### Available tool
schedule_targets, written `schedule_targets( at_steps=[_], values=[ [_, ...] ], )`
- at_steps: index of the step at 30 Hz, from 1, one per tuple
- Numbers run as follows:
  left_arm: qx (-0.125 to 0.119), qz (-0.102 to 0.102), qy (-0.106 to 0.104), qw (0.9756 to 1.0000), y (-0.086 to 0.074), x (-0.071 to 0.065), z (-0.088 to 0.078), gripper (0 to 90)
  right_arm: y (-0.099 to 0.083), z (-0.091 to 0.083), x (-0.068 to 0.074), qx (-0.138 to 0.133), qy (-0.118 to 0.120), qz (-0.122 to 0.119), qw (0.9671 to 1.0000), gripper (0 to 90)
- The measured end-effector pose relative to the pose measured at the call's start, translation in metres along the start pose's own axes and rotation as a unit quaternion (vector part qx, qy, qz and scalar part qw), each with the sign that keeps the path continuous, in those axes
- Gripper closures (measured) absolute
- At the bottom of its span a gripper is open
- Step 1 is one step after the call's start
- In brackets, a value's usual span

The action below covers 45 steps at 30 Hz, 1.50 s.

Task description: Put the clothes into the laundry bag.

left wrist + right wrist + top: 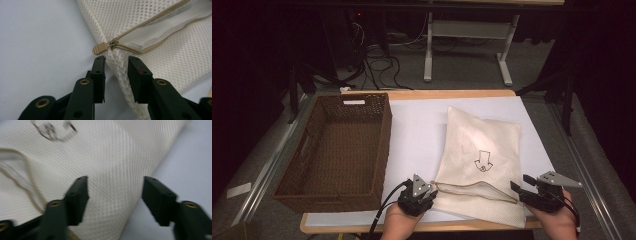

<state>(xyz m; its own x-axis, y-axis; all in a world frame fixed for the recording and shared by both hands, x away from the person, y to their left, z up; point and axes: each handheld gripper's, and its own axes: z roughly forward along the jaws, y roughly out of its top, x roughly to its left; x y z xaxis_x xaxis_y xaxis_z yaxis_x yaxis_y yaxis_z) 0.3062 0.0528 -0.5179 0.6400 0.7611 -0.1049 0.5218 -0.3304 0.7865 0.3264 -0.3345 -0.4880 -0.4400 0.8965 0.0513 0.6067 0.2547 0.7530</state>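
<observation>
I have the mesh bag (pixel 479 160) lying flat on the white sheet (pixel 417 135) that covers the table, and I take everything else from that bag. Its zipper runs along the near edge and stands partly undone, so the mouth gapes a little. A small arrow mark (pixel 482 161) is printed on the middle of its top face. The wicker basket (pixel 384 145) stands just to the bag's left, apart from it.

My left gripper (pixel 430 188) sits at the bag's near left corner. From the left gripper view I see its jaws a little apart, straddling the corner fold of the bag (pixel 160 50), with mesh between them; the pads do not press on it. The tan zipper pull (pixel 99 48) lies just beyond the jaw tips, at the left end of the zipper, not touched.

My right gripper (pixel 523 182) is at the bag's near right corner, pointing left across it. In the right gripper view its jaws stand wide apart above the bag's (pixel 112 155) right edge, one jaw over the mesh and the other over the bare sheet (pixel 190 165). Nothing is clamped. That view is blurred, so I cannot tell whether the jaw over the mesh touches the cloth.
</observation>
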Motion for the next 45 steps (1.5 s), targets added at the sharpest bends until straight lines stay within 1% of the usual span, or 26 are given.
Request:
schedule_targets(
  at_steps=[1, 3, 5, 6, 7, 8, 9, 10, 12, 13, 15, 17, 19, 22, 24, 27, 30, 34, 36, 37, 38, 40, 41, 42, 44, 45],
  values=[
    [-0.001, -0.001, 0.000, 1.0000, 0.000, 0.001, 0.000, 65.2, -0.002, 0.004, -0.002, 0.014, 0.000, 0.006, 0.9999, 26.1],
    [-0.002, -0.004, -0.003, 1.0000, 0.000, 0.001, 0.002, 64.2, -0.005, 0.013, -0.005, 0.037, 0.004, 0.015, 0.9992, 26.7],
    [0.000, -0.007, -0.010, 0.9999, 0.000, 0.001, 0.003, 68.0, -0.007, 0.016, -0.007, 0.045, 0.018, 0.022, 0.9986, 34.8],
    [0.005, -0.007, -0.010, 0.9999, 0.000, 0.001, 0.004, 70.2, -0.007, 0.016, -0.006, 0.044, 0.014, 0.018, 0.9987, 42.1],
    [0.007, -0.007, -0.009, 0.9999, 0.000, 0.001, 0.005, 74.5, -0.007, 0.015, -0.004, 0.046, 0.016, 0.006, 0.9988, 53.0],
    [0.011, -0.005, -0.008, 0.9999, 0.000, 0.000, 0.007, 78.0, -0.007, 0.015, -0.003, 0.045, 0.018, 0.000, 0.9988, 56.2],
    [0.014, -0.004, -0.007, 0.9999, -0.001, -0.001, 0.008, 80.8, -0.007, 0.015, -0.001, 0.046, 0.011, -0.007, 0.9988, 61.5],
    [0.017, -0.003, -0.005, 0.9998, -0.001, -0.002, 0.008, 82.7, -0.007, 0.015, -0.001, 0.047, 0.009, -0.014, 0.9988, 70.6],
    [0.015, -0.003, -0.006, 0.9999, 0.000, -0.003, 0.008, 84.7, -0.004, 0.013, -0.001, 0.040, 0.011, -0.014, 0.9991, 84.1],
    [0.013, -0.002, -0.009, 0.9999, 0.000, -0.003, 0.007, 85.0, -0.003, 0.012, -0.003, 0.038, 0.009, -0.017, 0.9991, 87.1],
    [0.012, 0.002, -0.018, 0.9998, 0.000, -0.005, 0.006, 85.4, -0.002, 0.012, -0.006, 0.038, 0.005, -0.019, 0.9991, 87.9],
    [0.010, 0.010, -0.029, 0.9995, 0.000, -0.010, 0.007, 85.2, 0.000, 0.013, -0.009, 0.037, -0.013, -0.023, 0.9990, 87.9],
    [0.002, 0.029, -0.037, 0.9989, 0.000, -0.016, 0.008, 84.0, 0.003, 0.015, -0.014, 0.035, -0.027, -0.027, 0.9987, 87.7],
    [-0.001, 0.042, -0.045, 0.9981, 0.001, -0.022, 0.011, 77.9, 0.007, 0.018, -0.023, 0.030, -0.042, -0.021, 0.9984, 87.5],
    [-0.004, 0.044, -0.043, 0.9981, 0.001, -0.024, 0.011, 72.5, 0.008, 0.019, -0.030, 0.026, -0.043, -0.013, 0.9986, 87.2],
    [-0.016, 0.041, -0.031, 0.9986, 0.001, -0.023, 0.007, 61.4, 0.007, 0.019, -0.032, 0.022, -0.031, -0.009, 0.9992, 80.4],
    [-0.032, 0.033, -0.017, 0.9988, 0.003, -0.018, 0.000, 51.0, 0.006, 0.015, -0.029, 0.011, -0.020, -0.014, 0.9996, 67.8],
    [-0.057, 0.024, 0.005, 0.9981, 0.005, -0.011, -0.012, 42.3, 0.006, 0.004, -0.027, -0.030, -0.002, -0.020, 0.9994, 52.1],
    [-0.077, 0.027, 0.028, 0.9963, 0.005, -0.009, -0.018, 38.0, 0.007, -0.002, -0.022, -0.052, 0.005, -0.027, 0.9983, 43.5],
    [-0.089, 0.033, 0.050, 0.9942, 0.005, -0.009, -0.022, 34.3, 0.007, -0.004, -0.019, -0.066, 0.010, -0.028, 0.9974, 38.3],
    [-0.098, 0.037, 0.061, 0.9927, 0.005, -0.008, -0.025, 29.7, 0.008, -0.005, -0.016, -0.077, 0.016, -0.030, 0.9965, 32.5],
    [-0.104, 0.039, 0.074, 0.9910, 0.006, -0.007, -0.030, 24.4, 0.009, -0.007, -0.010, -0.091, 0.023, -0.031, 0.9951, 23.9],
    [-0.107, 0.040, 0.078, 0.9904, 0.006, -0.007, -0.032, 20.8, 0.011, -0.008, -0.005, -0.099, 0.022, -0.034, 0.9942, 17.9],
    [-0.107, 0.043, 0.082, 0.9899, 0.006, -0.007, -0.034, 16.9, 0.012, -0.009, -0.001, -0.106, 0.020, -0.040, 0.9934, 14.8],
    [-0.102, 0.053, 0.085, 0.9898, 0.007, -0.008, -0.037, 11.6, 0.015, -0.013, 0.009, -0.121, 0.023, -0.056, 0.9908, 11.7],
    [-0.099, 0.057, 0.083, 0.9900, 0.007, -0.008, -0.038, 4.7, 0.015, -0.014, 0.014, -0.130, 0.024, -0.062, 0.9893, 8.5]
  ],
)
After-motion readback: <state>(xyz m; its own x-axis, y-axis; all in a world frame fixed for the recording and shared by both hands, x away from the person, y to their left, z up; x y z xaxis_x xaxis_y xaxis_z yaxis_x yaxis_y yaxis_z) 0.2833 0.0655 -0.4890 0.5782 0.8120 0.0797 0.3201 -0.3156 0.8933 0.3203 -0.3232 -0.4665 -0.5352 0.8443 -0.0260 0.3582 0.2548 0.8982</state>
